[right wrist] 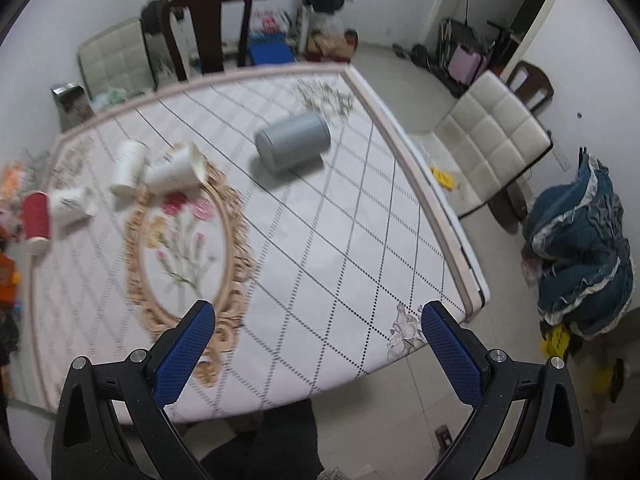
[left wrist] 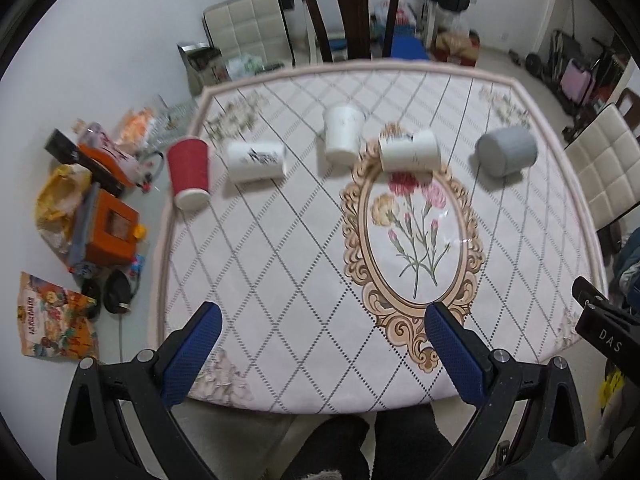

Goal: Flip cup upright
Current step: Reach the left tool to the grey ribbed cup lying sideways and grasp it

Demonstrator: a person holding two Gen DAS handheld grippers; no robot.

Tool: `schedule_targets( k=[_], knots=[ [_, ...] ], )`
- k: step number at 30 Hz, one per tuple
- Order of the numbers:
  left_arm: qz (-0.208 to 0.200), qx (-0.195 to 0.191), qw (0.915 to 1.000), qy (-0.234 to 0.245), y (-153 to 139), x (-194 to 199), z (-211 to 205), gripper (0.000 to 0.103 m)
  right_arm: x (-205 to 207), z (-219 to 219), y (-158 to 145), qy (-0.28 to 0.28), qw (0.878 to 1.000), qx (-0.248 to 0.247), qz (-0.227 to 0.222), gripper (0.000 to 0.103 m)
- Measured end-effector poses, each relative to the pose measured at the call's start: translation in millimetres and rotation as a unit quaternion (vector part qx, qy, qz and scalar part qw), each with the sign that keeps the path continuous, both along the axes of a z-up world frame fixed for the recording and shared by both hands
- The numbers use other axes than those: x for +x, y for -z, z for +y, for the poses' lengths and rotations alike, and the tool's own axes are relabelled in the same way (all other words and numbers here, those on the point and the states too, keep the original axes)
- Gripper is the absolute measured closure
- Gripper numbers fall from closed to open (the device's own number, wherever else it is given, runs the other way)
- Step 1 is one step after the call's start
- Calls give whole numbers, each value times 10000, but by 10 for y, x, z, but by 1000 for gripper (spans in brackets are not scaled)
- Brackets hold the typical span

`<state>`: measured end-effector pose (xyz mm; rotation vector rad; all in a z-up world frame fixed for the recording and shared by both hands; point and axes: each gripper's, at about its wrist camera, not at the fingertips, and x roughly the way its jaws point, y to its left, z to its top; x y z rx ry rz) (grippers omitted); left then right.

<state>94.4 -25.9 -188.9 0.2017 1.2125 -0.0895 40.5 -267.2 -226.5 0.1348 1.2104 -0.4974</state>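
Observation:
Several cups lie on their sides across the far half of the table (left wrist: 280,280): a red paper cup (left wrist: 188,173) at the left edge, a white printed cup (left wrist: 256,161), a plain white cup (left wrist: 342,134), a white cup (left wrist: 409,149) over the flower medallion, and a grey cup (left wrist: 506,151) at the right. In the right wrist view the grey cup (right wrist: 293,141) lies nearest, with the white cups (right wrist: 176,170) and the red cup (right wrist: 36,216) further left. My left gripper (left wrist: 320,320) is open and empty above the near table edge. My right gripper (right wrist: 316,320) is open and empty above the near right corner.
Chairs stand at the far side (left wrist: 352,12) and at the right (right wrist: 492,140). Boxes and bags (left wrist: 104,224) lie on the floor left of the table. A blue garment (right wrist: 580,248) lies on the floor at the right. Part of the right gripper (left wrist: 604,328) shows at the left view's right edge.

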Motion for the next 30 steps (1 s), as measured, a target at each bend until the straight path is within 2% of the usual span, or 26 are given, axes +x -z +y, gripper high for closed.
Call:
schedule_targets(
  k=[4,8,13,16,20,25,30],
  knots=[
    [344,136,9993,29,314,273,-324,0,209,-319,470,121,9993,136,327,0],
    [494,257,9982,210,499,571,-721,0,441,-649,804,188,9977,265,589,0],
    [548,324,9943,859,641,929,-1363,0,757,-1140,1143,250,9959,294,819,0],
    [562,339,9885,1359,679,1173,-1792,0,903,-1446,1306,426,9939,300,972,0],
    [352,514,9758,2097,701,1485,-2402,0,1056,-1810,1513,652,9902,359,1179,0],
    [183,857,9507,2976,828,1689,-3000,0,1191,-2246,1712,940,9851,396,1387,0],
    [248,1098,9252,3624,1032,1727,-3394,1,1215,-2608,1797,1210,9810,457,1448,0]
  ],
)
